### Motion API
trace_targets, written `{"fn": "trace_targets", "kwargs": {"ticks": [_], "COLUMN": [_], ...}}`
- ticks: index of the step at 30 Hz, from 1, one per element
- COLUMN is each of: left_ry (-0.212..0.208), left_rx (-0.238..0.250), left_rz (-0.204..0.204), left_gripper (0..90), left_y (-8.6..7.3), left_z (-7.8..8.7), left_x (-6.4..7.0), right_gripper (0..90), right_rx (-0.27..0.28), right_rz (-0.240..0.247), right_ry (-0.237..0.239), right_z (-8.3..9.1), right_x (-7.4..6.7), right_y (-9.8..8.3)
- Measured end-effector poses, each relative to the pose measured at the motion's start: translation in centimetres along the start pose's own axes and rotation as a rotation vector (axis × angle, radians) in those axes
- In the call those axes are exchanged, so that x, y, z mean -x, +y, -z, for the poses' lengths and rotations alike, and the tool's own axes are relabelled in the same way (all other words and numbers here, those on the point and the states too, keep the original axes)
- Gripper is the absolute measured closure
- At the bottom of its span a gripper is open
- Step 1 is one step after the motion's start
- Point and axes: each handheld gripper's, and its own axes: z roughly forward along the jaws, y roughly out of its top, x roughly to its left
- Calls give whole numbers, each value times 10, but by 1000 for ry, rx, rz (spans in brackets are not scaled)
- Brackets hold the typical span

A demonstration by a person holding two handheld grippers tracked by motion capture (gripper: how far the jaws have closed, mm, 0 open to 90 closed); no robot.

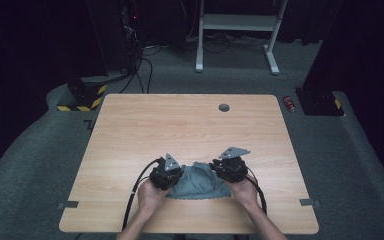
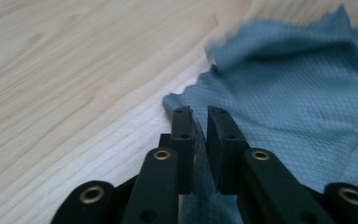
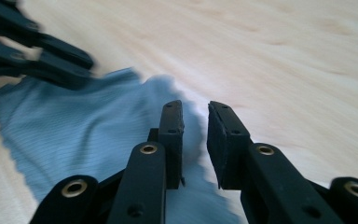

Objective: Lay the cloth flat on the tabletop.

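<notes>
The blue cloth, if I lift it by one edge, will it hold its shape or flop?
The cloth will probably flop: it already lies in soft folds and humps on the table. It looks thin and light, so a fold slips easily between the left gripper jaws. Its woven texture and wavy edge suggest a fair grip, though the smooth wood may let it slide when pushed.

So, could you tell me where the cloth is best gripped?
Probably at its scalloped edge, near the corners. The cloth lies rumpled on the table, so come in low from each side and pinch a raised fold, as the left gripper does.
</notes>
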Motion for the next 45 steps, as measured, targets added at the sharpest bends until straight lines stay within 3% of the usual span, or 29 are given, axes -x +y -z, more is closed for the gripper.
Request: {"fn": "trace_targets", "kwargs": {"ticks": [4,5,10,12,13,15,16,19,25,26,27,29,31,32,34,37,41,43,44,45], "left_ry": [2,1,14,14,13,13,11,7,3,2,2,2,3,6,8,31,19,-15,-32,-39], "left_rx": [-9,-19,-61,-67,-74,-76,-87,-87,-91,-91,-91,-92,-93,-94,-97,-63,-6,-4,-43,-66], "left_rz": [26,30,39,38,44,42,36,34,23,21,21,20,20,14,6,-15,-28,-59,-114,-141], "left_gripper": [759,739,681,679,681,690,699,724,782,793,805,822,835,845,872,884,884,884,880,876], "left_y": [-3,-4,-9,-9,-10,-10,-10,-10,-9,-8,-8,-8,-7,-6,-6,-1,7,13,14,13], "left_z": [1,0,-8,-9,-10,-10,-12,-13,-13,-14,-14,-14,-15,-15,-16,-12,-5,-7,-15,-20], "left_x": [-5,-5,-5,-6,-6,-6,-6,-6,-5,-4,-4,-4,-3,-3,-2,0,5,15,27,34], "right_gripper": [751,725,693,711,795,833,883,893,898,898,898,897,897,896,893,881,835,827,827,827], "right_rx": [-35,-81,-150,-160,-167,-172,-177,-181,-106,-86,-86,-97,-110,-153,-182,-167,-130,-107,-102,-104], "right_rz": [-11,-7,5,1,14,22,51,75,62,47,47,28,20,15,19,11,6,1,8,8], "right_ry": [-20,-12,15,17,22,24,23,14,-53,-85,-85,-143,-152,-164,-161,-156,-152,-145,-132,-128], "right_z": [-3,-12,-34,-37,-40,-40,-39,-38,-20,-12,-12,-5,-5,-9,-13,-12,-9,-8,-10,-11], "right_x": [8,8,2,2,1,1,-1,-3,4,11,11,22,25,27,25,23,22,20,18,16], "right_y": [-3,-6,-11,-11,-12,-12,-12,-12,-10,-9,-9,-14,-17,-25,-32,-33,-27,-23,-19,-18]}}
